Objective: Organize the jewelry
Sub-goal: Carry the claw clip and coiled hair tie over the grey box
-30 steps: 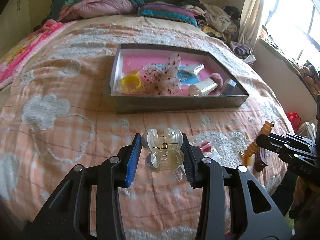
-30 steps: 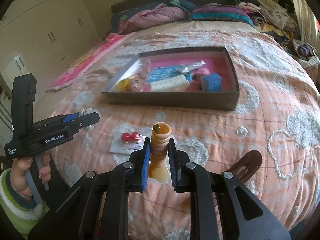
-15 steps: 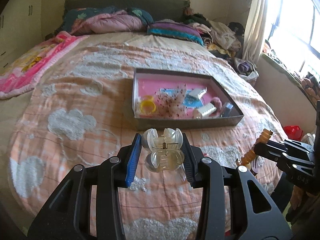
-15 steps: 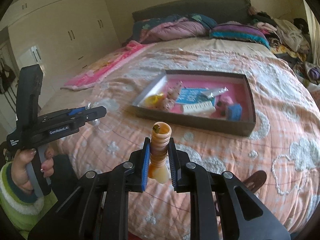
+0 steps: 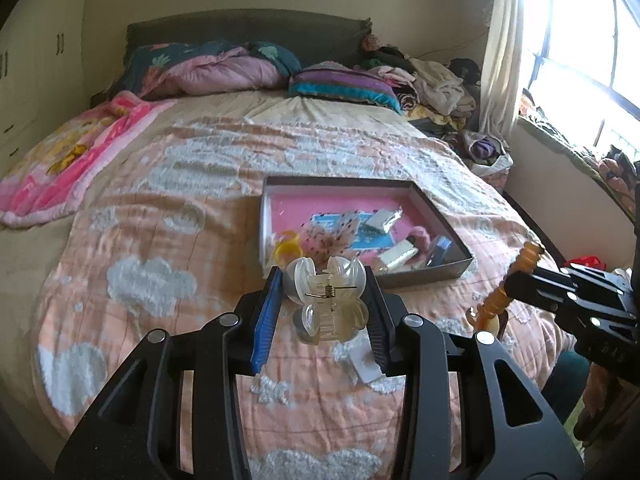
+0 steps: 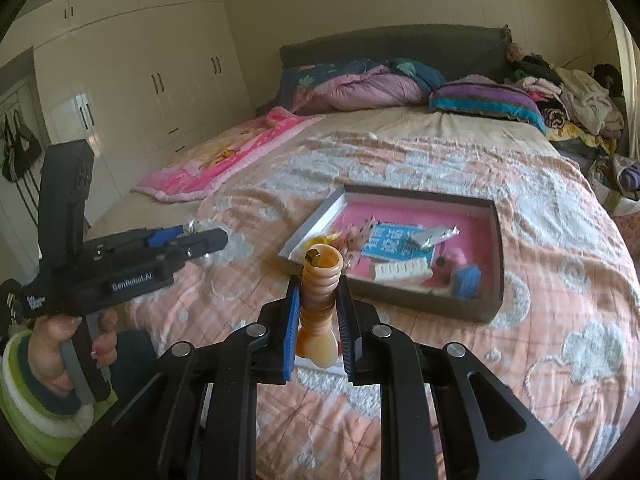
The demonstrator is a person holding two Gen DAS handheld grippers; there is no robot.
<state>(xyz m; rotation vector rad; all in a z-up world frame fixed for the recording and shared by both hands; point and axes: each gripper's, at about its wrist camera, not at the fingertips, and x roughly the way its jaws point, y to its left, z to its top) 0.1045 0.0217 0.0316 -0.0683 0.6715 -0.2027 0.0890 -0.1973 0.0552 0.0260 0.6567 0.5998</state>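
Note:
My left gripper [image 5: 326,304] is shut on a clear plastic claw hair clip [image 5: 328,300] and holds it in the air over the bed's near end. My right gripper [image 6: 319,312] is shut on an amber ribbed hair clip [image 6: 320,304], also raised; it shows at the right of the left wrist view [image 5: 516,280]. A shallow dark box with a pink floor [image 5: 416,196] lies ahead on the bedspread, also in the right wrist view [image 6: 496,240]. It holds a yellow ring [image 5: 286,250], a speckled bow, a blue card and small packets.
An orange bedspread with white clouds [image 5: 160,240] covers the bed. A small white card [image 5: 366,364] lies on it below the left gripper. Pillows and piled clothes [image 5: 432,84] sit at the head. White wardrobes [image 6: 140,92] stand left, a window [image 5: 580,48] right.
Both grippers have pulled back and risen from the bed with their clips still held. The box now looks smaller and farther away in both views.

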